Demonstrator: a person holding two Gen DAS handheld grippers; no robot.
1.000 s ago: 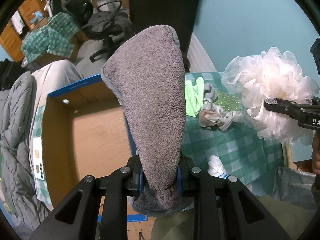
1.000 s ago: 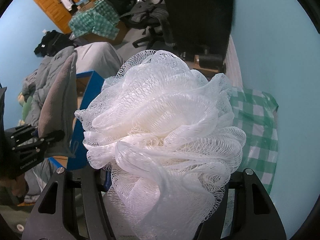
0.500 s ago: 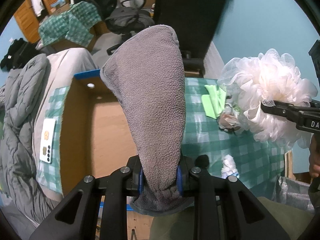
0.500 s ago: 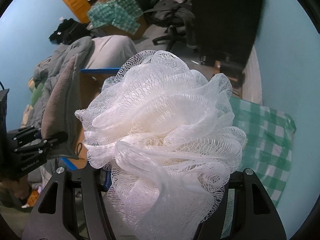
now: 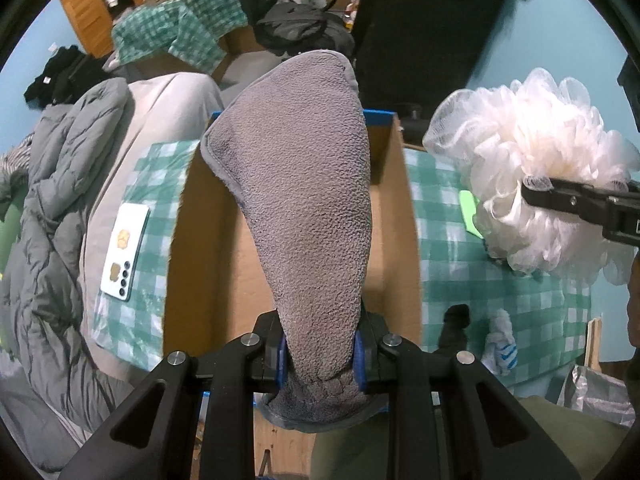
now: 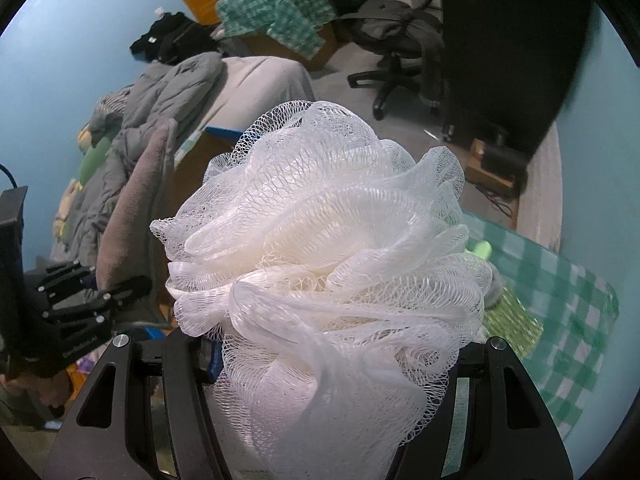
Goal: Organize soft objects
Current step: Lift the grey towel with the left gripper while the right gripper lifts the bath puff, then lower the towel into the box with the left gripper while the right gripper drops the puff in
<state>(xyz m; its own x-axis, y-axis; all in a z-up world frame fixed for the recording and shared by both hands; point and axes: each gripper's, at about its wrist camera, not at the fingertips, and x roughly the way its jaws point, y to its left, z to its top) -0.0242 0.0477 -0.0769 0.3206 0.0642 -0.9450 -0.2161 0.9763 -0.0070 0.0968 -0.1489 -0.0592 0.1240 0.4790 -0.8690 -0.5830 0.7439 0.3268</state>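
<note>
My left gripper [image 5: 320,356] is shut on a grey fleece cloth [image 5: 304,200] that stands up in front of the camera, above an open cardboard box [image 5: 396,248] with a blue rim. My right gripper [image 6: 332,364] is shut on a white mesh bath pouf [image 6: 320,264], held in the air right of the box over the green checked tablecloth [image 5: 460,264]. The pouf [image 5: 532,168] and the right gripper's finger [image 5: 576,202] show in the left wrist view. The cloth [image 6: 136,208] and left gripper [image 6: 120,292] show at the left of the right wrist view.
A phone [image 5: 124,252] lies on the tablecloth left of the box. A lime green item [image 5: 470,216], a black object [image 5: 454,328] and a white-and-blue item [image 5: 500,340] lie right of the box. A grey quilt [image 5: 40,240] is at left, an office chair [image 6: 400,48] behind.
Both grippers have swung left with their loads. The box now sits centred behind the cloth, and the pouf has moved closer to the box.
</note>
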